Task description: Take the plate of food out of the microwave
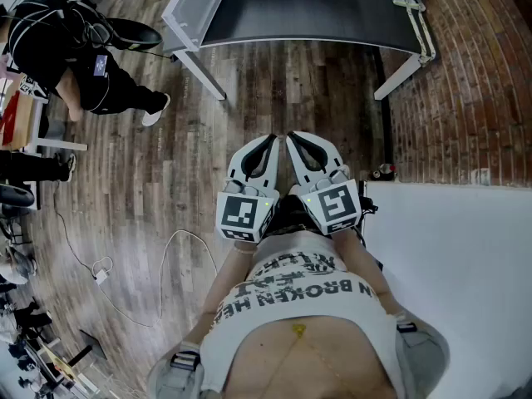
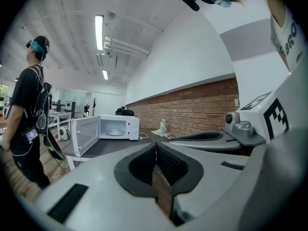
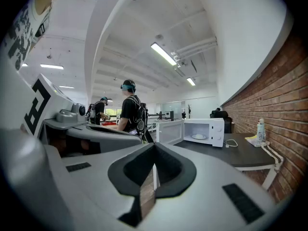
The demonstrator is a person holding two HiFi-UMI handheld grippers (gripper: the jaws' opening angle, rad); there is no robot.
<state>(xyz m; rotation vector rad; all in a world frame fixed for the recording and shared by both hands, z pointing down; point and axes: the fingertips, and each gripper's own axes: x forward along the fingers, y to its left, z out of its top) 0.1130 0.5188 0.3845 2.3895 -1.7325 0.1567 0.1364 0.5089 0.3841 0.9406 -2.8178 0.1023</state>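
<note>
Left gripper [image 1: 268,144] – jaws pressed together, nothing between. Right gripper [image 1: 294,140] – same, closed and empty. Both held side by side at person's chest, above wood floor [image 1: 166,156], well apart from dark table [image 1: 299,19].

Microwave [image 3: 204,131] stands toward table's left end, door [image 3: 171,131] swung wide open. Plate of food [image 3: 198,136] inside on cavity floor, untouched. Bottle [image 3: 260,129] near table's right end by brick wall [image 3: 284,105]. Person in black [image 3: 130,109] stands beyond table's left end.
</note>
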